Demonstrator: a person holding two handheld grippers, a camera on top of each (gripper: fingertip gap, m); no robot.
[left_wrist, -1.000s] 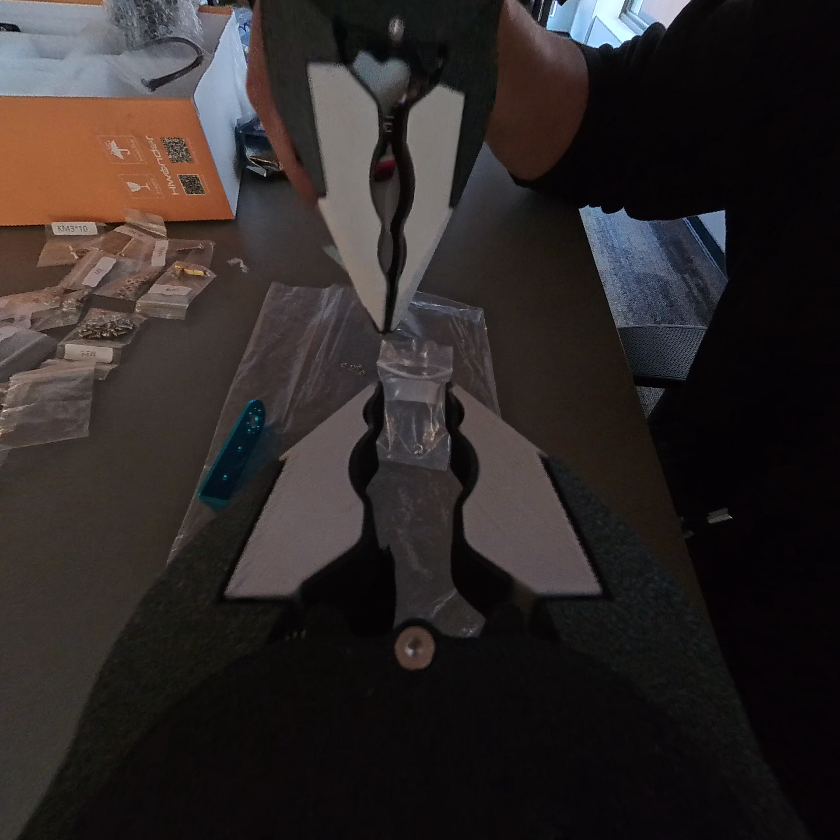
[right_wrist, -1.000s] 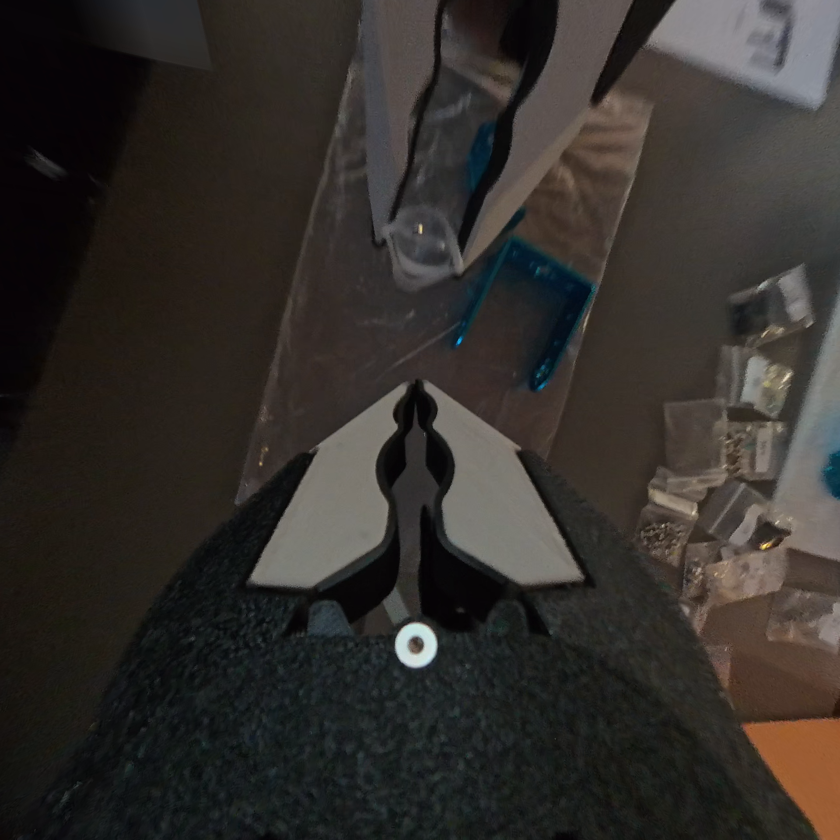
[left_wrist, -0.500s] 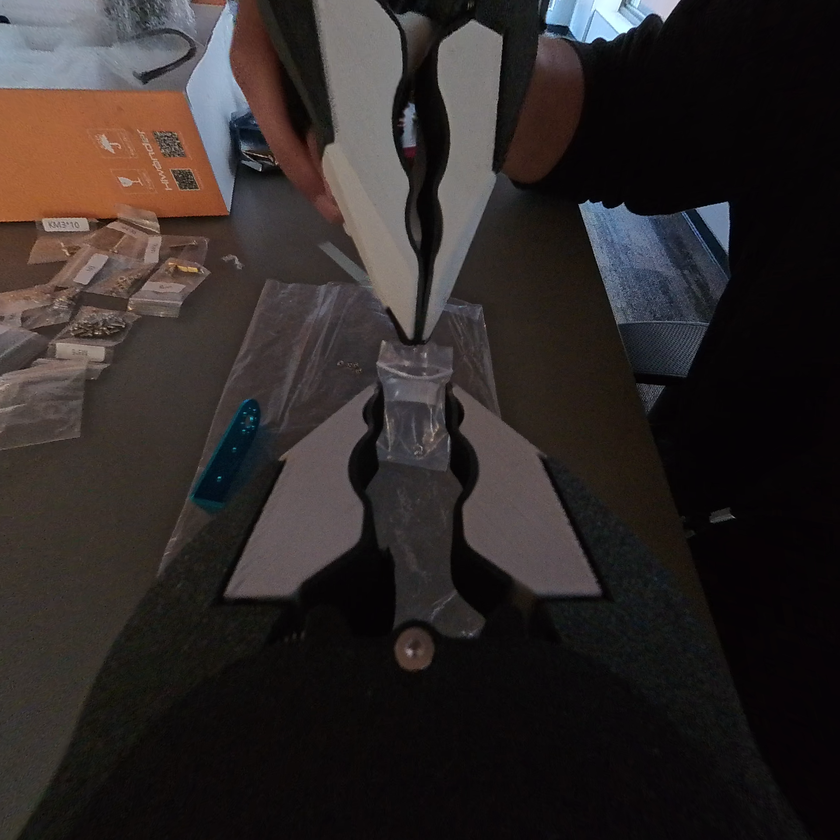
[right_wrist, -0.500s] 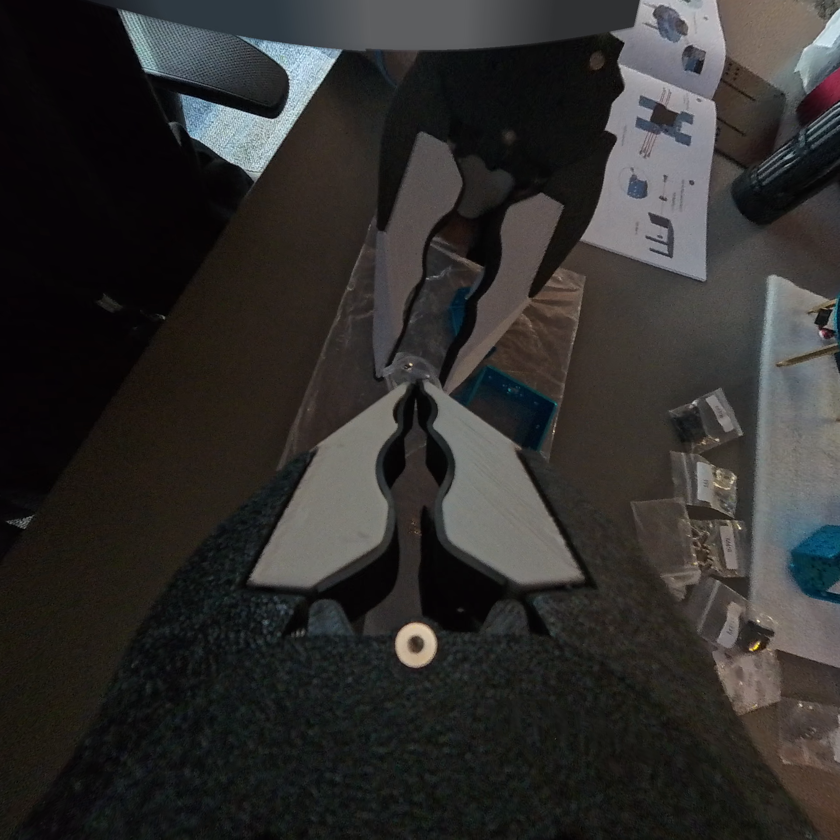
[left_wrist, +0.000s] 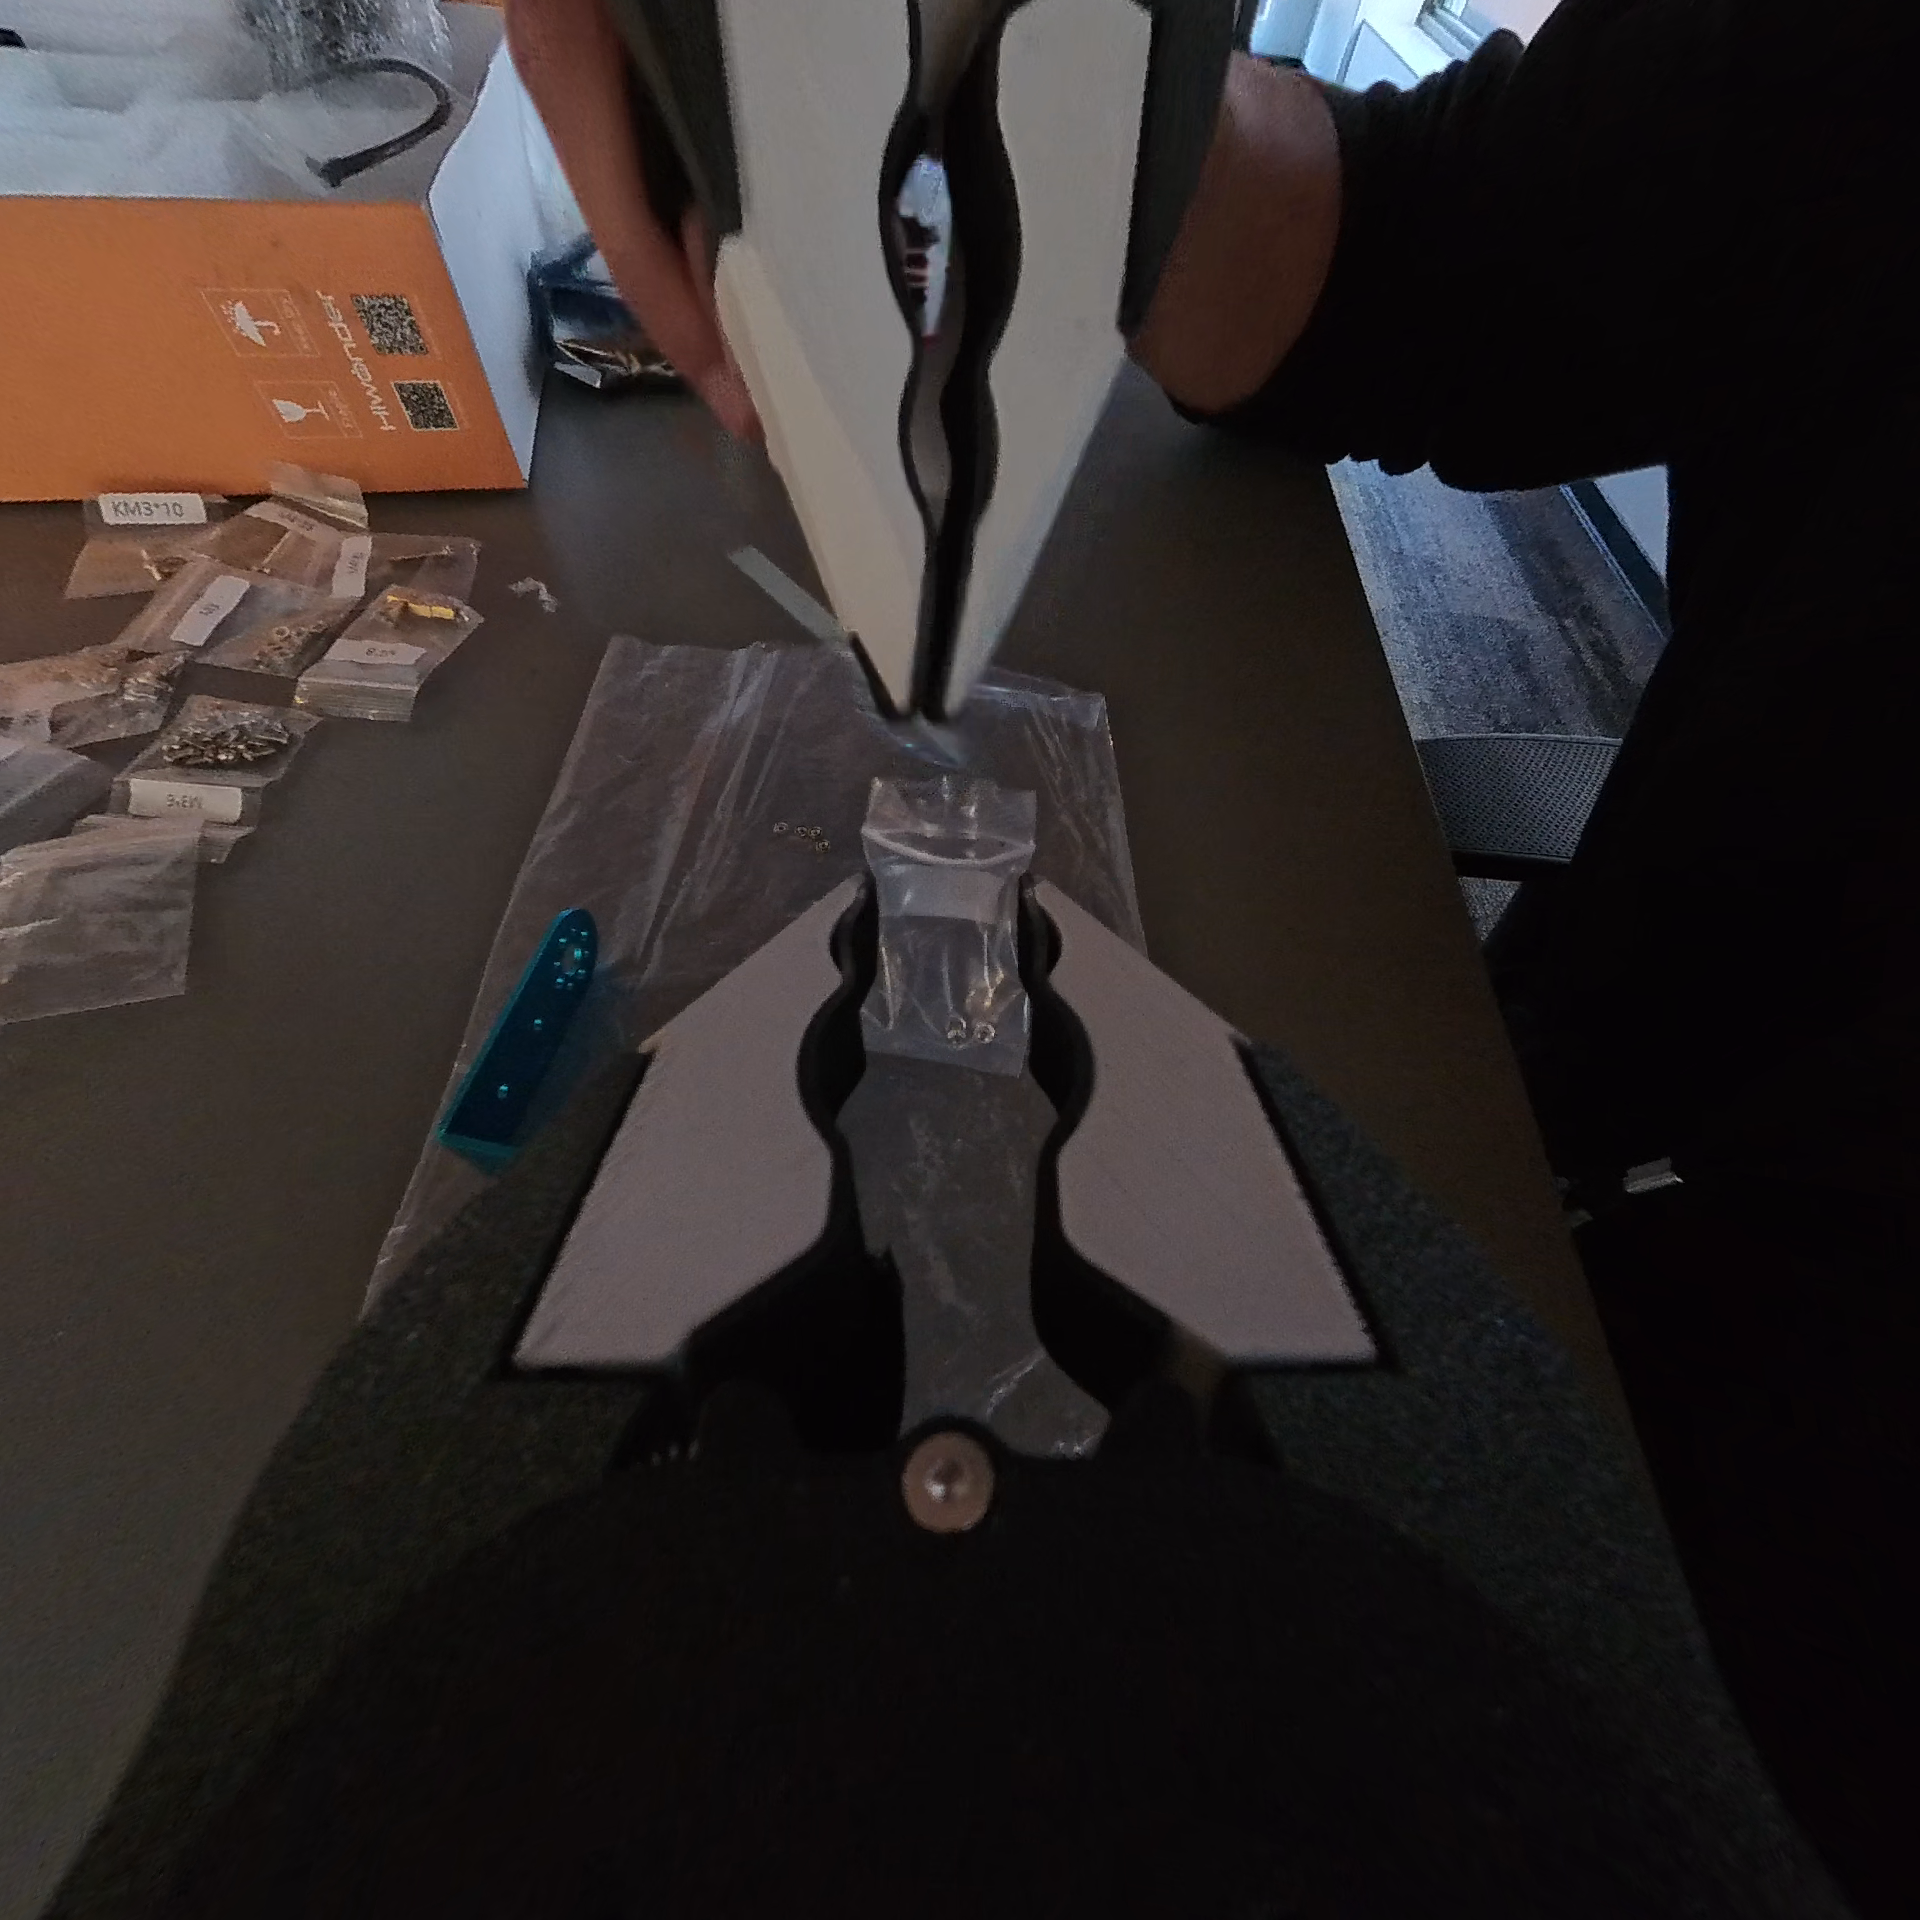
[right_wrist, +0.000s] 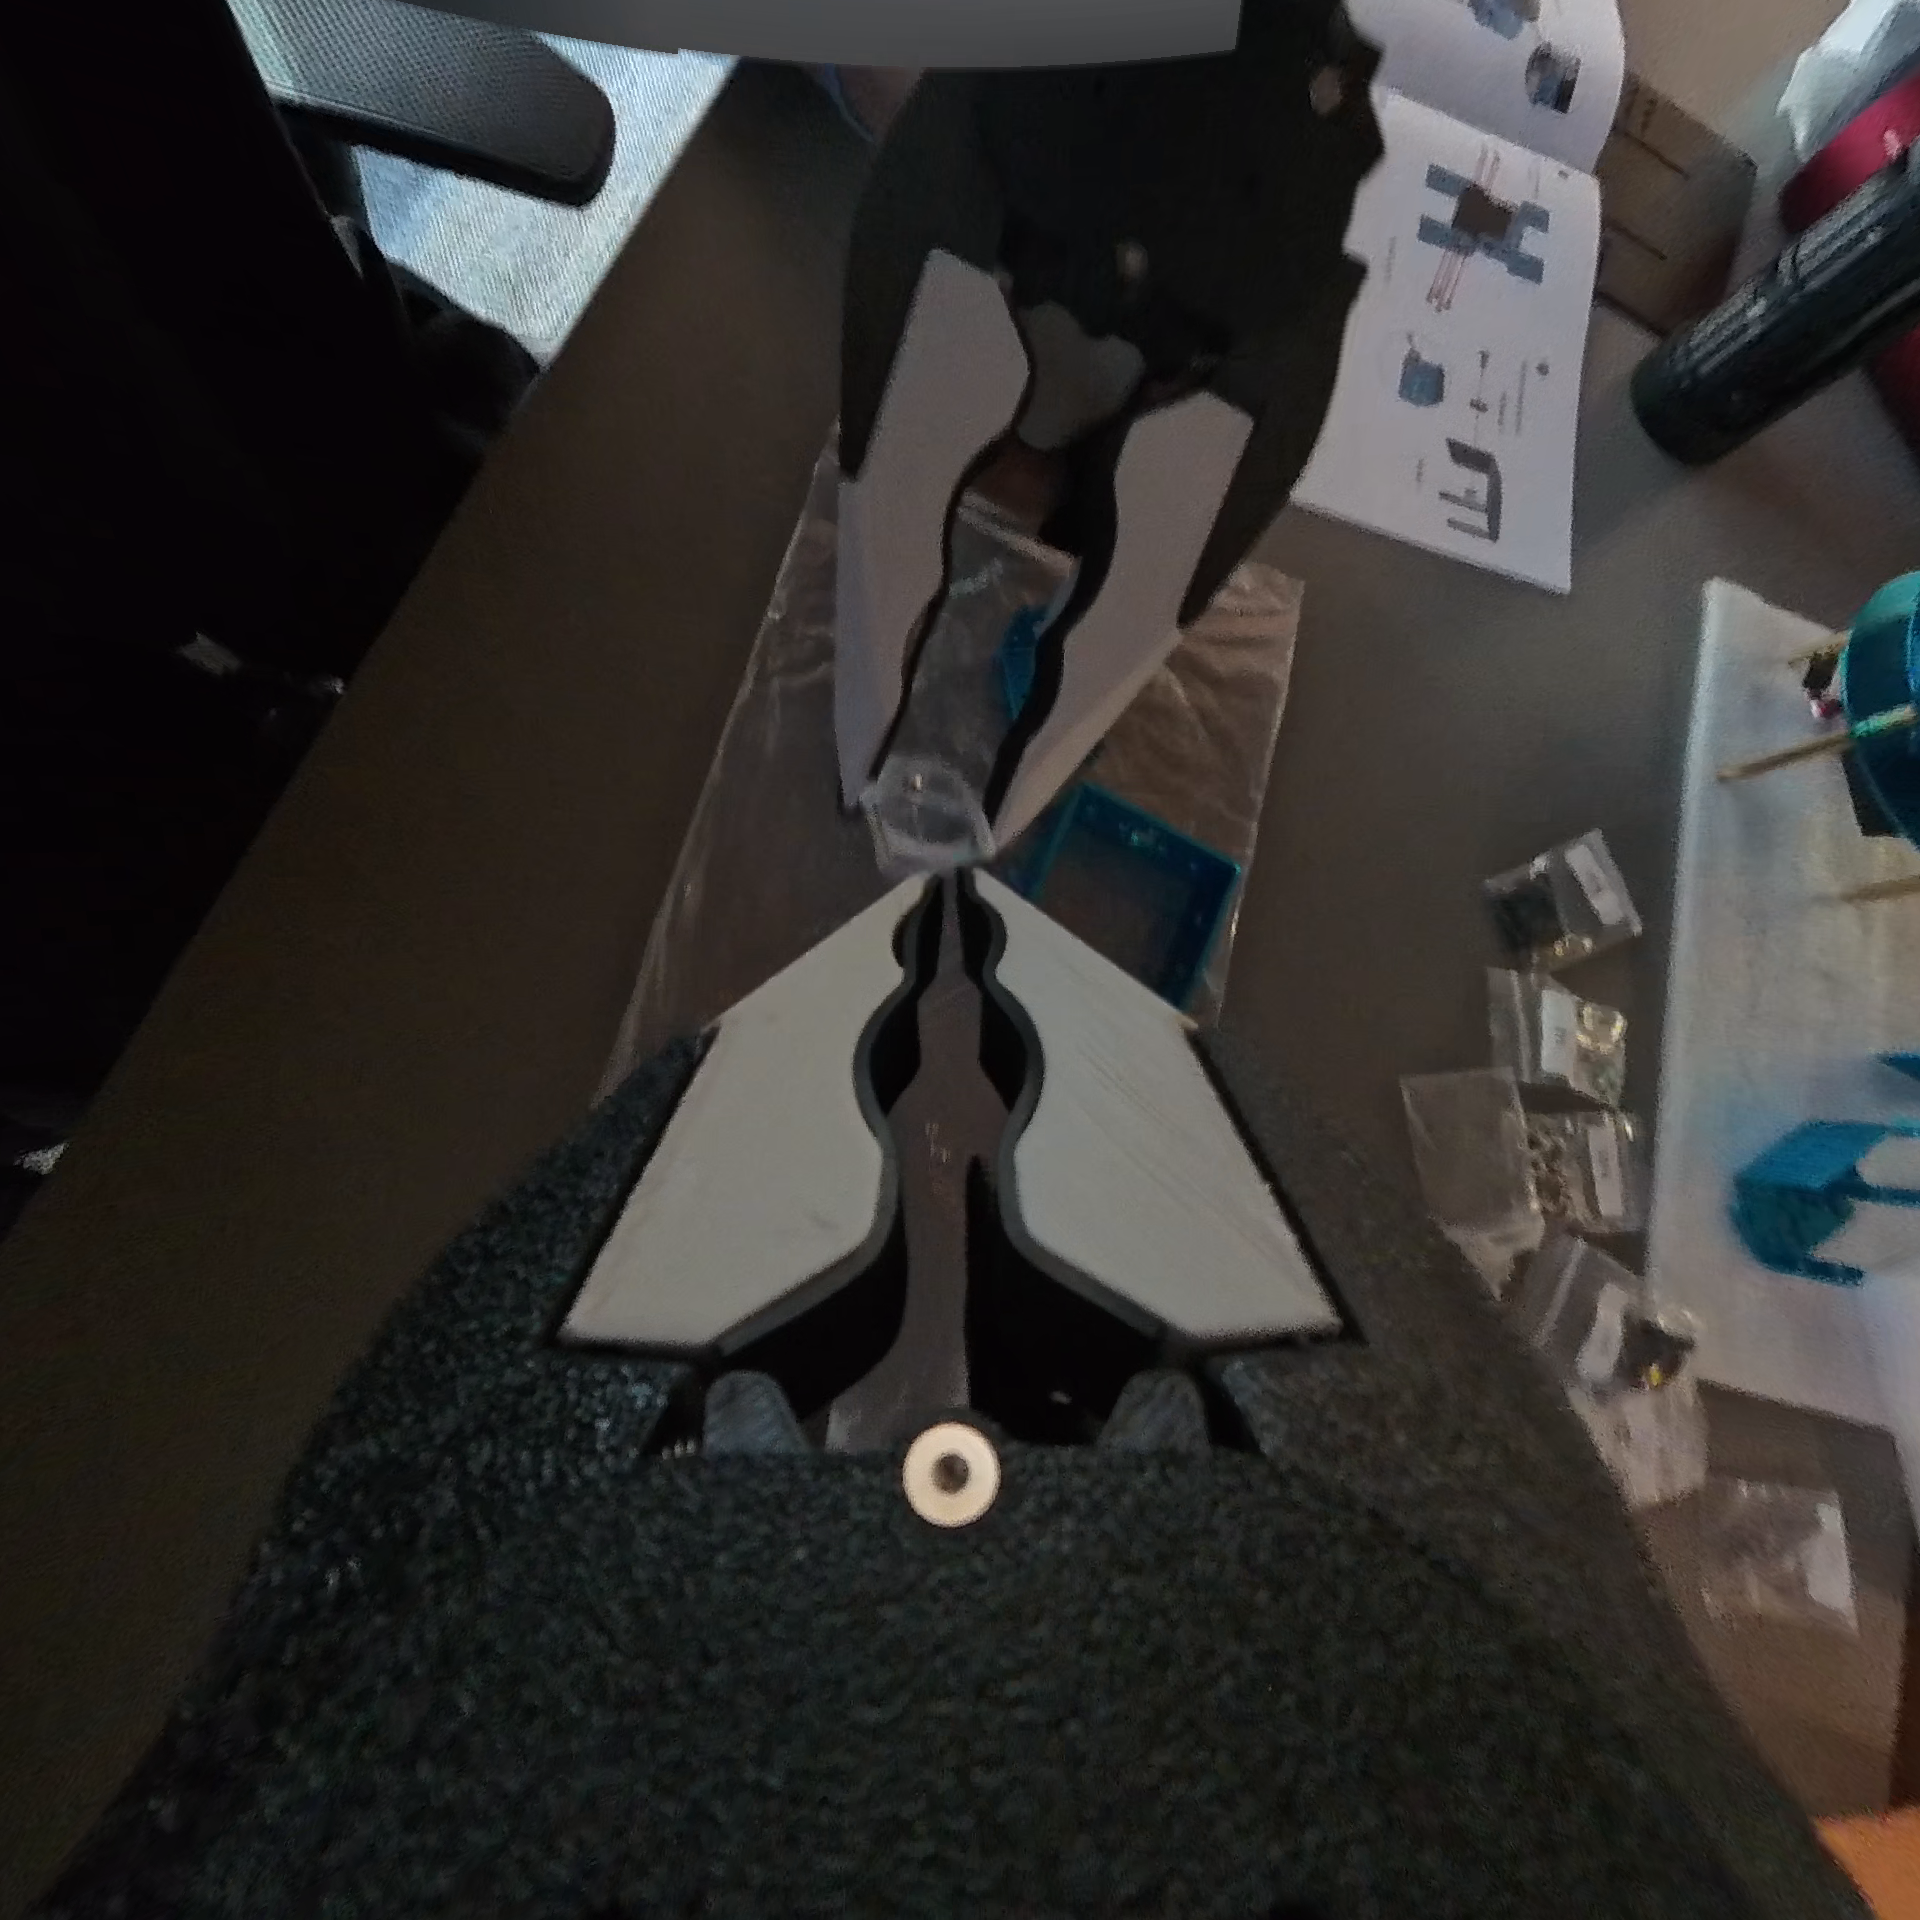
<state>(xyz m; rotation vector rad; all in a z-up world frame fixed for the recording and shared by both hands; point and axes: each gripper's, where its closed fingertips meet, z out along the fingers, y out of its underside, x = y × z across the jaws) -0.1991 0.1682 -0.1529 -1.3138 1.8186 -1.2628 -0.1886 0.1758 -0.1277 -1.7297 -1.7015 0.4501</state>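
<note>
Small clear bag (left_wrist: 948, 940) gripped between jaws of left gripper (left_wrist: 945, 894), long axis toward 12 o'clock, mouth end forward. Right gripper (right_wrist: 948, 878) jaws pressed together, tips at bag mouth. Clear plastic sheet (left_wrist: 675, 790) spread beneath on table (left_wrist: 260, 1195); blue bracket (left_wrist: 525, 1039) at 9 o'clock.

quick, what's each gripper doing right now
Left gripper: shut on the small clear plastic zip bag of tiny screws.
Right gripper: shut, tips at the bag's open top, holding nothing visible.

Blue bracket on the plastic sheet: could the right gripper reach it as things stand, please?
Probably yes: the blue bracket lies uncovered beside the left gripper, with nothing between it and the shut right gripper.
</note>
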